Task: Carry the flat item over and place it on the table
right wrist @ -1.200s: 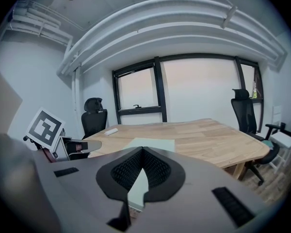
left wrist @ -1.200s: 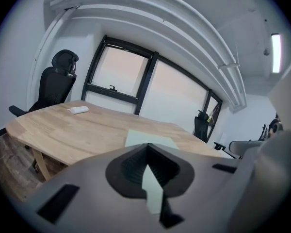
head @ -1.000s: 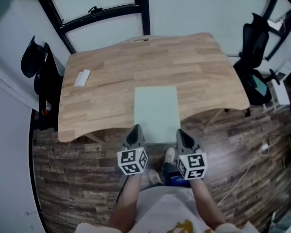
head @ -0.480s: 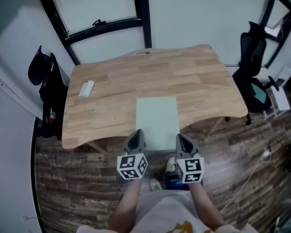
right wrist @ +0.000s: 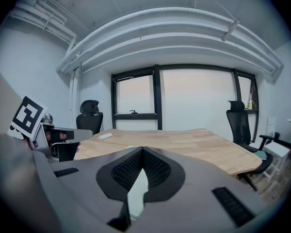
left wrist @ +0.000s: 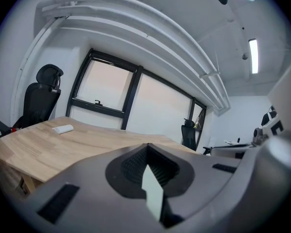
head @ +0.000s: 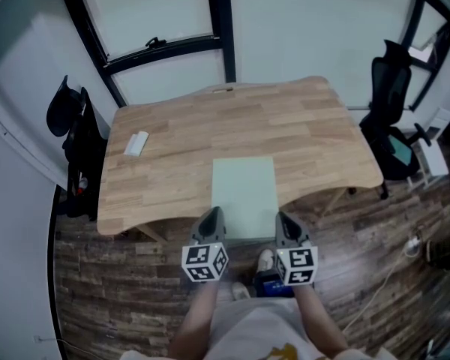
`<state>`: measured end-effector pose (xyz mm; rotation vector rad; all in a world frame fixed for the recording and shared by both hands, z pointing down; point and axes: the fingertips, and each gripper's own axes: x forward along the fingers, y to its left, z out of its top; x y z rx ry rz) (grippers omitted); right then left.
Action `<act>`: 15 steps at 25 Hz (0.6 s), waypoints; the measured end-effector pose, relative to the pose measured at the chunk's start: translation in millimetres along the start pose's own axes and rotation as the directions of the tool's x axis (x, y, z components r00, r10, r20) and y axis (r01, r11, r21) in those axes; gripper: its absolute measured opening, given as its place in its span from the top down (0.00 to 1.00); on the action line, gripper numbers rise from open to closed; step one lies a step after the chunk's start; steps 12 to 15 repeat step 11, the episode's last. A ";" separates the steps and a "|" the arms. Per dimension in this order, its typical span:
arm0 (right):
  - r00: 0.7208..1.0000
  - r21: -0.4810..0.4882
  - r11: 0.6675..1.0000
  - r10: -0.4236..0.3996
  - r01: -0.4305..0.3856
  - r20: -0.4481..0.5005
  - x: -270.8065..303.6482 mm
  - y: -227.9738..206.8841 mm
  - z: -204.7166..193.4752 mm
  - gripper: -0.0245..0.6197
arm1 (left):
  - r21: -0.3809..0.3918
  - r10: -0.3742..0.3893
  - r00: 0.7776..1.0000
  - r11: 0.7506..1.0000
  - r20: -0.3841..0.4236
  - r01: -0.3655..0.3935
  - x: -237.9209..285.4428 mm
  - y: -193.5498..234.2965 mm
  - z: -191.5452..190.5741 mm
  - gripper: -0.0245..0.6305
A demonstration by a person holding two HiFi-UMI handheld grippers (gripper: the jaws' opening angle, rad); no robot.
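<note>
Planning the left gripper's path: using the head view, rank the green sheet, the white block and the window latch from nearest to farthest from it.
1. sheet: held in the left gripper's fingers, over the table's near edge.
2. white block: on the table, towards its left end.
3. window latch: beyond the table's far edge.

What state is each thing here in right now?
pale green flat sheet: held level, reaching over the wooden table's near edge.
left gripper: shut on the sheet's near edge.
right gripper: shut on the same edge.
small white object: lying on the table's left part.
office chair: unoccupied, right of the table.
</note>
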<state>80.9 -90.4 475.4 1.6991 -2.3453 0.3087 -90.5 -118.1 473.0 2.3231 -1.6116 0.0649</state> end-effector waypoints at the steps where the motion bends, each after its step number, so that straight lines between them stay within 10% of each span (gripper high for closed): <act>1: 1.000 0.001 1.000 -0.001 0.001 0.005 1.4 0.1 0.6 0.97 | 0.005 -0.003 1.000 1.000 0.005 0.003 0.3 0.1 1.8 0.96; 15: 1.000 -0.018 1.000 -0.017 0.017 -0.004 8.0 -5.2 0.5 0.97 | 0.015 -0.041 0.999 0.999 0.022 0.041 4.4 -0.8 7.9 0.96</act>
